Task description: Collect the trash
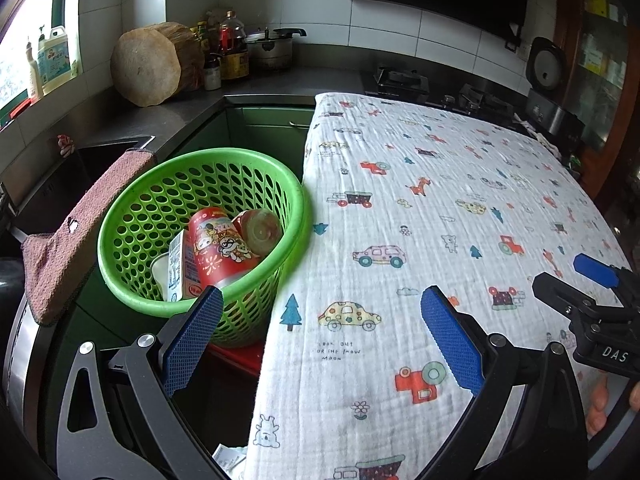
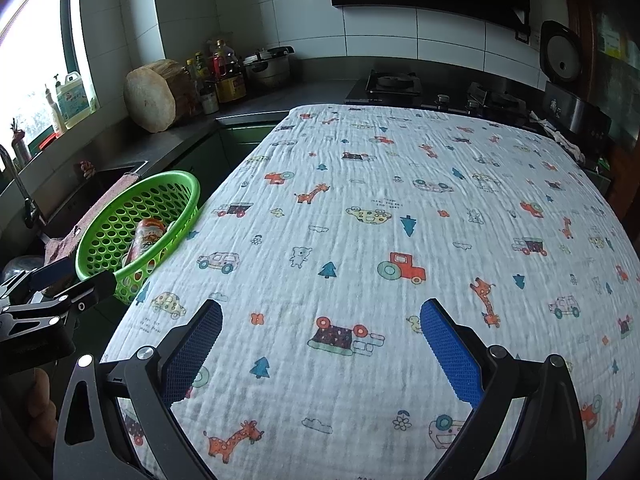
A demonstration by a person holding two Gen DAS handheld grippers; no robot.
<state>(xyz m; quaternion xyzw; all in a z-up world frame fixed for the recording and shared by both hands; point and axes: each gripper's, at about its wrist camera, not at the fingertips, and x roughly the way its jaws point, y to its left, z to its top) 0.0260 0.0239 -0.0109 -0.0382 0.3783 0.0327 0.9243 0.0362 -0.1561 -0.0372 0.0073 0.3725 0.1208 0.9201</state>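
**Trash in the basket, both grippers empty**

Trash sits inside the green basket point(image 1: 200, 216), which stands just off the left edge of the cloth-covered surface point(image 1: 440, 208). In the left wrist view the left gripper point(image 1: 322, 336) has its fingers wide apart with nothing between them; the left finger lies over the basket's near rim, the right one over the cloth. The basket holds a red printed cup point(image 1: 216, 248), a clear bottle point(image 1: 260, 232), a carton point(image 1: 182, 268) and a white cup point(image 1: 162, 272), all tipped together.

The right wrist view shows the right gripper point(image 2: 320, 344), fingers equally spread and empty, above the near part of the cloth, well apart from the basket. From there only the red cup shows inside the basket. The left view alone reveals the other pieces, and a pink rag point(image 1: 76, 232) draped beside the basket.
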